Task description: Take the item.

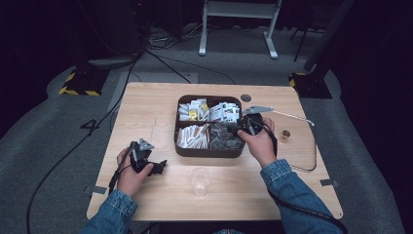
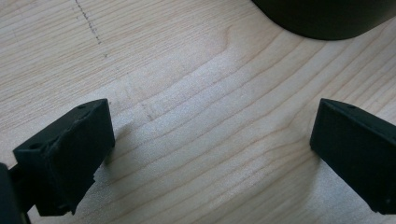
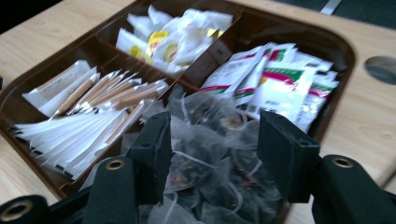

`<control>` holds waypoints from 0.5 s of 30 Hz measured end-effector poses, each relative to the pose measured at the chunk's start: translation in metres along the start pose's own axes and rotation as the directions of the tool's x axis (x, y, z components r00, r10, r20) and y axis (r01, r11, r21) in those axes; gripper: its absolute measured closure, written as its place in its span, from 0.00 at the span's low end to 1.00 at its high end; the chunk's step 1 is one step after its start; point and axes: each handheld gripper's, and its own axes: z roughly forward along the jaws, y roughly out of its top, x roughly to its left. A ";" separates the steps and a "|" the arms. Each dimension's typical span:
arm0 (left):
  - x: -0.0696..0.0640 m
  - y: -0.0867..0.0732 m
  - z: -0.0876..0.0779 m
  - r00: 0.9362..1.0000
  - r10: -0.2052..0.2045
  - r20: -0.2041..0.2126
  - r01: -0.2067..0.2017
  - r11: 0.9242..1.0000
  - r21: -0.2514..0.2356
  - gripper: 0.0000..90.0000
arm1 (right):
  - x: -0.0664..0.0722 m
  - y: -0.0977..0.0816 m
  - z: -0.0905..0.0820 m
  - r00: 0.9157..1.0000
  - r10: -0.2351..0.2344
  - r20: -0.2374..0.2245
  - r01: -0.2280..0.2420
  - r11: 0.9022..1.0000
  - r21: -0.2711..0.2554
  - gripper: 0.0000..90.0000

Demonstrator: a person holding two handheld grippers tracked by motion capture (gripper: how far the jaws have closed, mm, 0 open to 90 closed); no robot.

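Observation:
A dark brown tray (image 1: 208,152) with four compartments sits mid-table. Its near right compartment holds several mesh tea bags (image 3: 210,154). My right gripper (image 3: 215,140) hovers over them with its jaws apart, and nothing is pinched between them. In the high view the right gripper (image 1: 239,130) is at the tray's right side, held by a hand in a denim sleeve. My left gripper (image 1: 159,166) rests low over bare wood left of the tray. Its jaws stand wide apart in the left gripper view (image 2: 210,140), with nothing between them.
The other compartments hold paper-wrapped sticks (image 3: 93,112), white and yellow sachets (image 3: 173,37) and red-green packets (image 3: 275,79). A clear plastic cup (image 1: 200,181) stands near the front edge. A clear lid (image 1: 304,146) lies right of the tray. A cable hole (image 1: 246,97) is behind it.

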 end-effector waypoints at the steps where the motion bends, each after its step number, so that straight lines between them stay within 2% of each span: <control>1: 0.000 0.000 0.000 1.000 -0.001 -0.002 0.001 1.000 -0.002 0.00 | 0.002 -0.001 0.003 1.000 -0.003 -0.005 0.003 1.000 0.008 0.51; 7: 0.000 0.000 0.000 1.000 0.001 -0.001 -0.001 1.000 -0.001 0.00 | 0.011 -0.008 0.020 0.999 -0.012 -0.040 0.014 0.999 0.050 0.54; 11: 0.000 0.000 0.000 1.000 0.005 0.000 -0.005 1.000 0.000 0.00 | 0.013 -0.010 0.026 0.999 -0.015 -0.040 0.018 0.997 0.069 0.54; 15: 0.000 0.001 0.001 1.000 0.007 0.002 -0.007 1.000 -0.001 0.00 | 0.013 -0.015 0.036 0.999 -0.022 -0.038 0.026 0.993 0.113 0.55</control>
